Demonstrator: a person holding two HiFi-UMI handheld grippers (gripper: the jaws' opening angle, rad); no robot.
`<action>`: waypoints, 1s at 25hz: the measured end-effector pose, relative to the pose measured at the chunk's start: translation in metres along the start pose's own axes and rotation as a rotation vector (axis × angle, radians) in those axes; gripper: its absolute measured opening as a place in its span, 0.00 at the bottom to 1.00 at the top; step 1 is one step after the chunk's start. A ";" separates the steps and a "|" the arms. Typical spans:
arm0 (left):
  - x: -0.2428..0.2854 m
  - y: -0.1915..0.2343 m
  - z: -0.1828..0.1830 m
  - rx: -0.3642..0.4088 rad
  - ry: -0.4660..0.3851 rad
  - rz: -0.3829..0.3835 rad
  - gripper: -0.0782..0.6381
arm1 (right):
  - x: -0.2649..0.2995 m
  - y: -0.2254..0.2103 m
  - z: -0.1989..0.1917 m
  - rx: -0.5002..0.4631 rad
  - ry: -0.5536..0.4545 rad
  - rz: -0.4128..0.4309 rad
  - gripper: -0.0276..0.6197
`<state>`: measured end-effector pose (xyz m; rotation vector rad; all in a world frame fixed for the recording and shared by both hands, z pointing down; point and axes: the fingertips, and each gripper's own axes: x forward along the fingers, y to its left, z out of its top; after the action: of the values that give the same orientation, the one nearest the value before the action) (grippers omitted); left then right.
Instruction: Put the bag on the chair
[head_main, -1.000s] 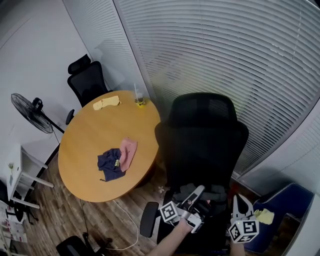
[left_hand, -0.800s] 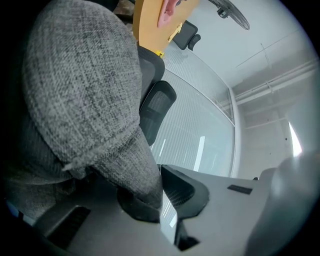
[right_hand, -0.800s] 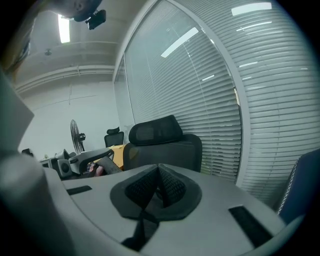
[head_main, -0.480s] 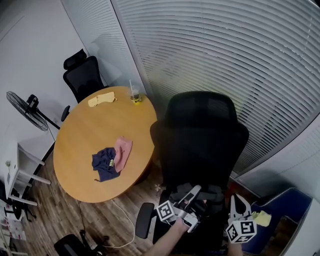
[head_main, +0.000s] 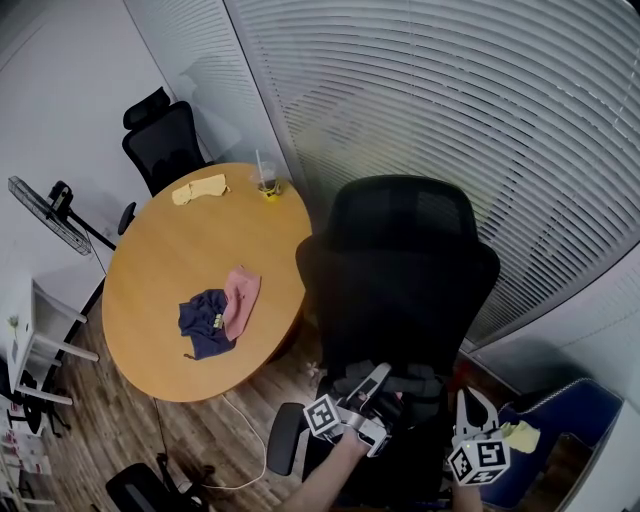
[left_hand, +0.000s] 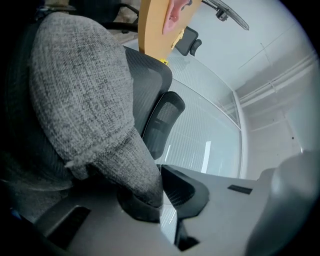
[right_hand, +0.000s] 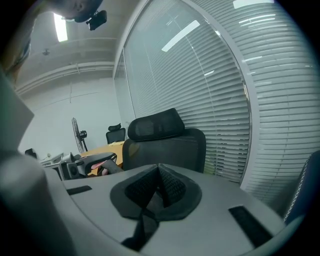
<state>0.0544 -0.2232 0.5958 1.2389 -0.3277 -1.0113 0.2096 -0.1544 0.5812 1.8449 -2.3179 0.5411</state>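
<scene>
Grey knit bag (head_main: 415, 380) lies on the seat of the black office chair (head_main: 400, 270), towards the seat's front edge, with the left gripper (head_main: 375, 395) pinching a fold of it. Over the last second the head view drifts: the round table (head_main: 170, 280) slides left in the frame and both grippers sit a little lower, while the bag keeps its place on the seat. That suggests the placing is all but done, with only the letting go left.

The left gripper view shows what the head view cannot. A tongue of the bag's (left_hand: 80, 90) knit runs down into the left gripper (left_hand: 150, 200), whose tongs are pressed onto it, and the bulk of the bag slumps against the chair (left_hand: 162, 115).

The right gripper (head_main: 472, 405) hangs off the seat's right edge. Its own view shows the right gripper (right_hand: 157, 187) with its tongs pressed together on nothing, looking across at the chair's (right_hand: 160, 137) backrest and at the left gripper (right_hand: 85, 165) low at the left.
</scene>
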 end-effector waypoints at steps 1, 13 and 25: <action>0.001 0.000 0.001 0.008 0.002 0.003 0.14 | -0.001 0.000 0.001 0.000 0.001 0.000 0.06; 0.001 0.006 0.007 0.042 -0.004 0.044 0.14 | -0.005 0.004 0.002 0.003 0.002 -0.002 0.06; 0.007 0.015 0.010 0.050 0.035 0.103 0.14 | -0.009 0.007 0.000 -0.033 0.021 -0.003 0.06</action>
<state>0.0579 -0.2351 0.6105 1.2706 -0.3877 -0.8970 0.2047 -0.1449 0.5766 1.8196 -2.2960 0.5156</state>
